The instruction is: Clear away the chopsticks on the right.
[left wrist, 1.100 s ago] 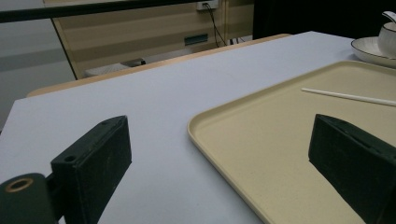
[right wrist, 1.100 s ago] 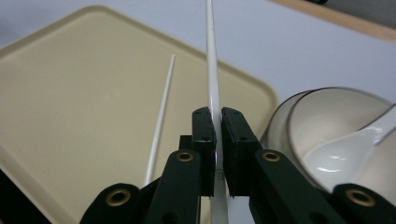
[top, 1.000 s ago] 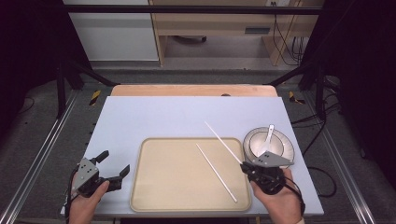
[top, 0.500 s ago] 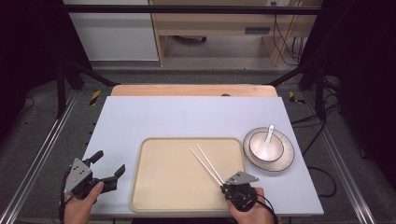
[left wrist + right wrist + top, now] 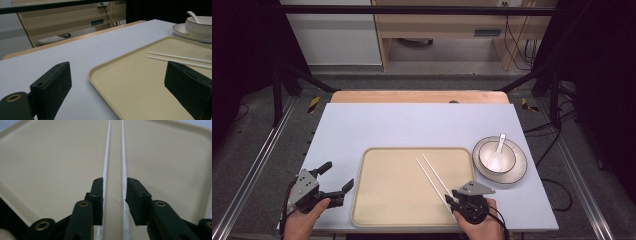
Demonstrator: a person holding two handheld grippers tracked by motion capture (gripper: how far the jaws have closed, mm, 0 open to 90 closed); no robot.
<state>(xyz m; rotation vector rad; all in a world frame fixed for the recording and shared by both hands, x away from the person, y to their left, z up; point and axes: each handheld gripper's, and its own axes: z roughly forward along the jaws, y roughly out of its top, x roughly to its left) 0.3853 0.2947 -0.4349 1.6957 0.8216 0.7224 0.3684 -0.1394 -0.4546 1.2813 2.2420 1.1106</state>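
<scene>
On the tray (image 5: 387,200), chopsticks (image 5: 432,175) pointing far-left, right gripper (image 5: 455,200) slightly parted, seemingly astride them, left gripper (image 5: 337,182) wide open, empty.

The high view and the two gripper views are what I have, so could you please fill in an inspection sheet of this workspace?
Surface: pale table, bare at the back.
Job's things: two white chopsticks lying on the beige tray, side by side.
Clutter: bowl with spoon on a plate, right of the tray.
Grippers: left hand-held gripper open, off the tray; right hand-held gripper straddles the chopsticks' near ends with a gap between its jaws.
Cables: one trails from the right hand-held gripper.
Surroundings: wooden furniture, dark frame.
</scene>
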